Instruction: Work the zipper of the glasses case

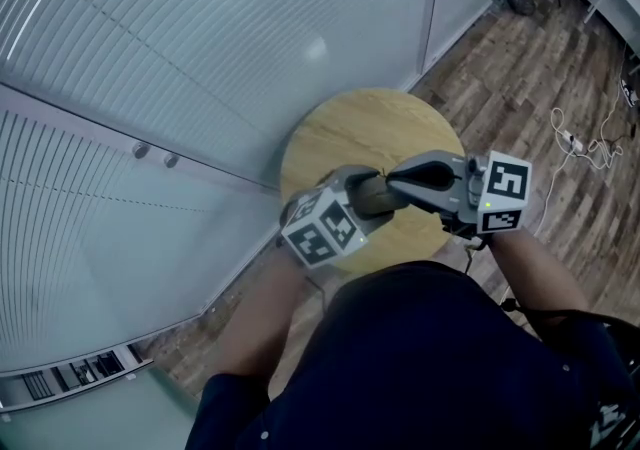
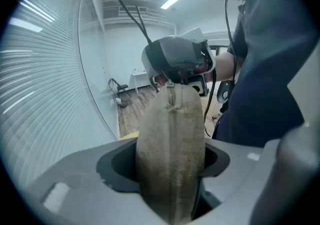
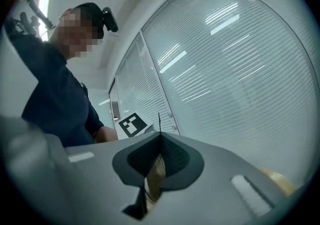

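Two grippers met above the round table. Our left gripper clamped the tan glasses case, its long axis running straight away toward our right gripper, whose jaws were pinched shut on what looked like the zipper pull at the far end.

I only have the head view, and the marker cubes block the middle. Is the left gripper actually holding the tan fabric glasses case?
Observer: Yes. In the left gripper view, the left gripper clamps its tongs on both sides of the tan fabric glasses case.
Operator: Where's the zipper facing?
Observer: The central seam, apparently the zipper, faces that camera and runs toward the right gripper.
Operator: Has the right one caught anything?
Observer: In the right gripper view, its tongs are shut on a thin tan tab, seemingly the zipper pull.
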`<state>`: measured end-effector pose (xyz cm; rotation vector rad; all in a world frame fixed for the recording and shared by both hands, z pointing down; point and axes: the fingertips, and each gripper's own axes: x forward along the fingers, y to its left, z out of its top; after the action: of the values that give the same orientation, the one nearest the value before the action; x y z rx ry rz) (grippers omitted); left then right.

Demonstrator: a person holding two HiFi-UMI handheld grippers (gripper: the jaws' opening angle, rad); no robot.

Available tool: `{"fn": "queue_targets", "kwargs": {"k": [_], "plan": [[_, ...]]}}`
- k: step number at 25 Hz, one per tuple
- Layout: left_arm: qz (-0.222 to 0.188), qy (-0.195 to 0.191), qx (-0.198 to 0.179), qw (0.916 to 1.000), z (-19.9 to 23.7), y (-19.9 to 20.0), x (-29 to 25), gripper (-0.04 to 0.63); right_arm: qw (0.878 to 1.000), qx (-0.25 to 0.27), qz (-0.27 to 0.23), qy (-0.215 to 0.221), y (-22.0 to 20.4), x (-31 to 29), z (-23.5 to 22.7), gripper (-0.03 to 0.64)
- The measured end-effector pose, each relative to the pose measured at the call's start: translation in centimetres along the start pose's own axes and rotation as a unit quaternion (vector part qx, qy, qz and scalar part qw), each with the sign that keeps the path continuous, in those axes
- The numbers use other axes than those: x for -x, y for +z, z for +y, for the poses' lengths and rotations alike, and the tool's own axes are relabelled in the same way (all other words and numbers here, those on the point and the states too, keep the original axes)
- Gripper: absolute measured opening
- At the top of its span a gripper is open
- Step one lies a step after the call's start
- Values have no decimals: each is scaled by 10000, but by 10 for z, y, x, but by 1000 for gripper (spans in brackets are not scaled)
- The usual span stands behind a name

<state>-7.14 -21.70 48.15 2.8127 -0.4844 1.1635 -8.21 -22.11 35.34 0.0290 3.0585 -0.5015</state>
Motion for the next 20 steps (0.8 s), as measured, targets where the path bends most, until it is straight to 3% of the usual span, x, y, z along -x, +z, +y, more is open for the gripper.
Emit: {"fn": "queue_targets", "kwargs": {"k": [7, 16, 20], "plan": [[-418, -203, 166, 9988, -5, 26, 8, 305, 9934, -652, -910, 240, 17, 14, 0, 11], [-897, -492, 475, 9936, -17, 38, 17, 304, 9871, -768, -1313, 504, 26, 26, 13, 11], [-1533, -755, 818, 9819, -23, 52, 27, 304, 9814, -869, -1596, 615, 32, 32, 18, 11]]}}
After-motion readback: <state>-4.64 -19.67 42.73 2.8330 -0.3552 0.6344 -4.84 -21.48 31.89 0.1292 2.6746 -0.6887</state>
